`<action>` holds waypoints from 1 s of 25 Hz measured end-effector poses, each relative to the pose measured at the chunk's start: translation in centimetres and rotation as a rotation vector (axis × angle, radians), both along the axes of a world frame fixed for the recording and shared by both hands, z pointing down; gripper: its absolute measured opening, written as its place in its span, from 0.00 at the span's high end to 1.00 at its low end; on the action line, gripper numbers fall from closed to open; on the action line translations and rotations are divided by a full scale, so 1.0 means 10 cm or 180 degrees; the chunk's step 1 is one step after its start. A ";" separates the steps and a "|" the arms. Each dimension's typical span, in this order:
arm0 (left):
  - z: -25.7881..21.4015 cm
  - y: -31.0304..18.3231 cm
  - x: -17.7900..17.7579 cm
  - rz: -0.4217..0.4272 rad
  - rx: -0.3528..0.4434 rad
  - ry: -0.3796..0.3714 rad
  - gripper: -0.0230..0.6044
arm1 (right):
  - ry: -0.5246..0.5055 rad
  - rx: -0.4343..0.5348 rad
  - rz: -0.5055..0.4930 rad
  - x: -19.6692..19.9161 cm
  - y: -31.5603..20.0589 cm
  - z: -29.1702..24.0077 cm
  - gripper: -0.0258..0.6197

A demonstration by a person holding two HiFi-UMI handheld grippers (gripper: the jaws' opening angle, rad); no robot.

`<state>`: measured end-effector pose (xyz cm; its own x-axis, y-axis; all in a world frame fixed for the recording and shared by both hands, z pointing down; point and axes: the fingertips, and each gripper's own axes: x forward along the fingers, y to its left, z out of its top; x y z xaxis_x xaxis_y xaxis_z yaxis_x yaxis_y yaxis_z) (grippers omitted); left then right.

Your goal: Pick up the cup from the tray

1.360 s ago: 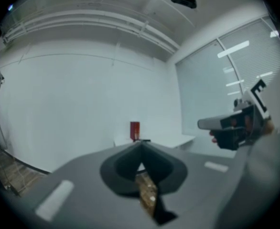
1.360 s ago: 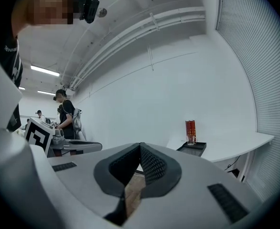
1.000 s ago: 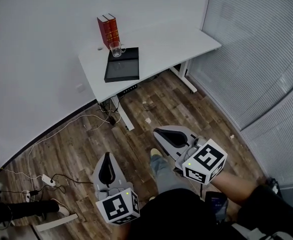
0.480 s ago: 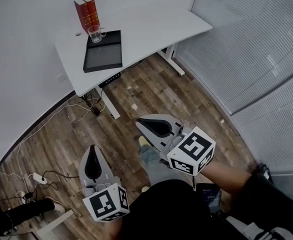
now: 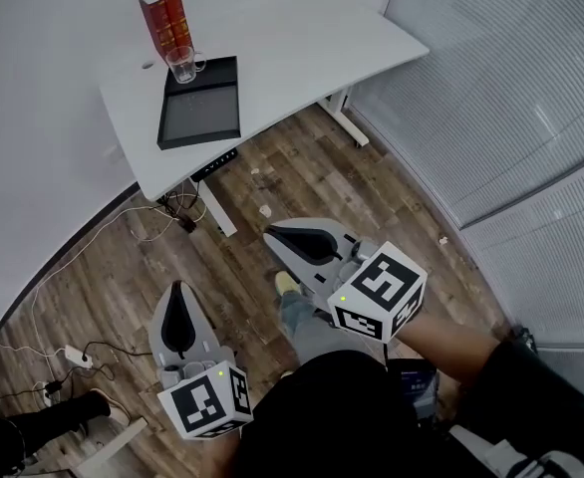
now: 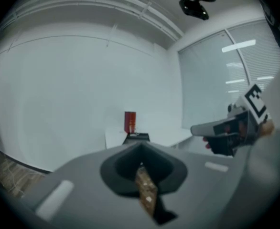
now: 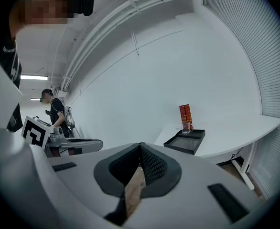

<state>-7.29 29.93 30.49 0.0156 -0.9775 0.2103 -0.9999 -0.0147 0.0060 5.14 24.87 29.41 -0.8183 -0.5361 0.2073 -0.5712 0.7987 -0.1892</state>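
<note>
A clear glass cup (image 5: 182, 64) stands at the far end of a black tray (image 5: 200, 119) on a white table (image 5: 302, 53), right in front of two red books (image 5: 162, 20). Both grippers are held low over the wooden floor, far from the table. My left gripper (image 5: 177, 295) is shut with nothing in it, and so is my right gripper (image 5: 284, 239). In the right gripper view the cup (image 7: 186, 128) and tray (image 7: 184, 142) are small and distant beyond the shut right gripper (image 7: 140, 149). The left gripper view shows the shut left gripper (image 6: 140, 149) and the distant books (image 6: 130, 122).
Cables and a power strip (image 5: 73, 355) lie on the floor at the left. A blind-covered wall (image 5: 511, 98) curves along the right. The table's white legs (image 5: 344, 119) stand between me and the wall. Another person (image 7: 56, 111) stands far off in the right gripper view.
The head view has swung, so the table and tray now sit further left and higher in frame. Both grippers stay low, shut and empty.
</note>
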 end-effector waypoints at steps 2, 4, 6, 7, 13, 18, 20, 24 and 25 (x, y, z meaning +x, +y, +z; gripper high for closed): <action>0.01 -0.07 0.01 -0.0002 -0.0014 0.0009 0.96 | 0.0022 -0.0004 -0.0022 -0.01 -0.06 0.02 0.94; 0.06 -0.11 0.03 0.0004 -0.0049 0.0016 0.96 | 0.0036 -0.0044 -0.0045 -0.01 -0.10 0.06 0.94; 0.09 -0.16 0.05 -0.0002 -0.0079 0.0022 0.96 | 0.0039 -0.0064 -0.0059 -0.01 -0.16 0.09 0.94; 0.10 -0.19 0.06 -0.0005 -0.0091 0.0019 0.96 | 0.0033 -0.0072 -0.0061 -0.01 -0.19 0.10 0.94; 0.07 -0.36 0.03 -0.0032 -0.0121 -0.0028 0.96 | -0.0001 -0.0115 -0.0119 -0.05 -0.36 0.12 0.94; 0.03 -0.53 0.05 -0.0053 -0.0128 -0.0068 0.96 | -0.0018 -0.0125 -0.0130 -0.02 -0.56 0.10 0.94; 0.02 -0.60 0.04 -0.0077 -0.0135 -0.0068 0.96 | -0.0021 -0.0135 -0.0140 -0.02 -0.65 0.10 0.94; 0.03 -0.78 0.04 -0.0118 -0.0165 -0.0082 0.96 | -0.0021 -0.0176 -0.0192 -0.03 -0.84 0.12 0.94; 0.04 -0.82 0.03 -0.0138 -0.0175 -0.0084 0.96 | -0.0019 -0.0190 -0.0209 -0.03 -0.88 0.12 0.94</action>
